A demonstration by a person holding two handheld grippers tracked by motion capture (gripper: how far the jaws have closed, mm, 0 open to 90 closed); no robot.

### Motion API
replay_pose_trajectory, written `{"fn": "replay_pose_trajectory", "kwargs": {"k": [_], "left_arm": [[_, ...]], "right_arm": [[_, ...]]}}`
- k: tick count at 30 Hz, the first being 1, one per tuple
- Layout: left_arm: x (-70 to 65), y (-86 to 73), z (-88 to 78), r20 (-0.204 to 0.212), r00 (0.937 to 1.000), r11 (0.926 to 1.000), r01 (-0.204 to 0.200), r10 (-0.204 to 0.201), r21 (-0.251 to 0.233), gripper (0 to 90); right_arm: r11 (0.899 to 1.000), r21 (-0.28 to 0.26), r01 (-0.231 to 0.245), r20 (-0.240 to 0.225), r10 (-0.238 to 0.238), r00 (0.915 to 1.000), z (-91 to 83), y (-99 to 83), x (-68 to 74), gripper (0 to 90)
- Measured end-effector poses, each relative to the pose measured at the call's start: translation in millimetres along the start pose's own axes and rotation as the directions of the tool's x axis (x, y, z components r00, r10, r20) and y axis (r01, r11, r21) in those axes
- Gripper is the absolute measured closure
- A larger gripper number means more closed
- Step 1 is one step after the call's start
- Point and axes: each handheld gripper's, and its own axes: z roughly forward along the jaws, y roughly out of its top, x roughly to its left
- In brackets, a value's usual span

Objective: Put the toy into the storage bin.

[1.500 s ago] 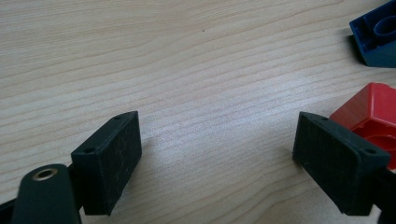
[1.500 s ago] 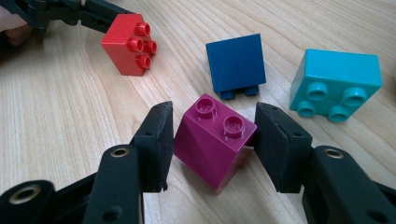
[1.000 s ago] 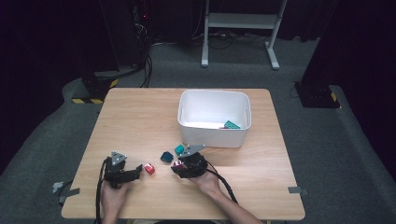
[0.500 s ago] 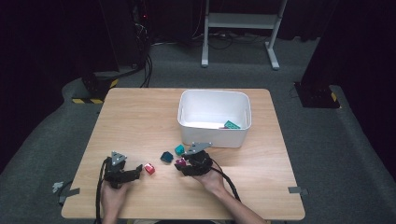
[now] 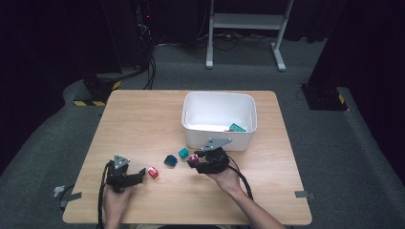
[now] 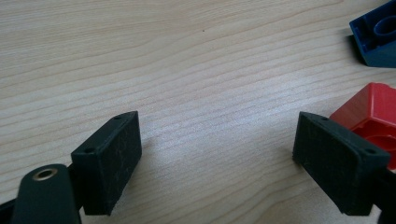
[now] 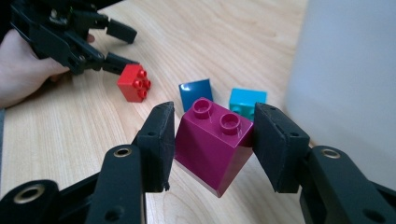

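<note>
Since the earlier frame, the right gripper had lifted up and toward the white bin, carrying the magenta two-stud brick clear of the table. Its fingers stood about halfway apart, pads pressed flat on the brick's two smooth side walls, with the brick tilted between them. Hard, light and glossy, the brick looked stiff enough for a firm squeeze but apt to slip, so flat opposite faces seemed the best hold. Nearby lay a dark blue brick, a teal brick and a red brick. The left gripper rested wide open and empty, its one finger just beside the red brick.
</note>
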Motion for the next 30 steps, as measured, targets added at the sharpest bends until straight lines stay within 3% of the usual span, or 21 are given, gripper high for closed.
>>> {"fn": "replay_pose_trajectory", "kwargs": {"k": [5,13,20,30], "left_arm": [[0.0,0.0,0.0,0.000,1.0000,1.0000,0.000,0.000,0.000,15.5],[0.0,0.0,0.0,0.000,1.0000,1.0000,0.000,0.000,0.000,15.5],[0.0,0.0,0.0,0.000,1.0000,1.0000,0.000,0.000,0.000,15.5],[0.0,0.0,0.0,0.000,1.0000,1.0000,0.000,0.000,0.000,15.5]], "right_arm": [[1.000,-0.016,0.012,0.014,-0.012,0.9998,-17.9,9.8,-4.5,50.3],[0.998,-0.058,-0.010,0.030,0.012,0.9995,-44.0,22.8,-16.1,50.4],[0.996,-0.090,0.024,0.075,-0.018,0.9970,-68.2,37.2,-17.6,50.6],[0.991,-0.135,-0.016,0.092,0.029,0.9954,-86.0,50.9,-36.7,50.7]]}}
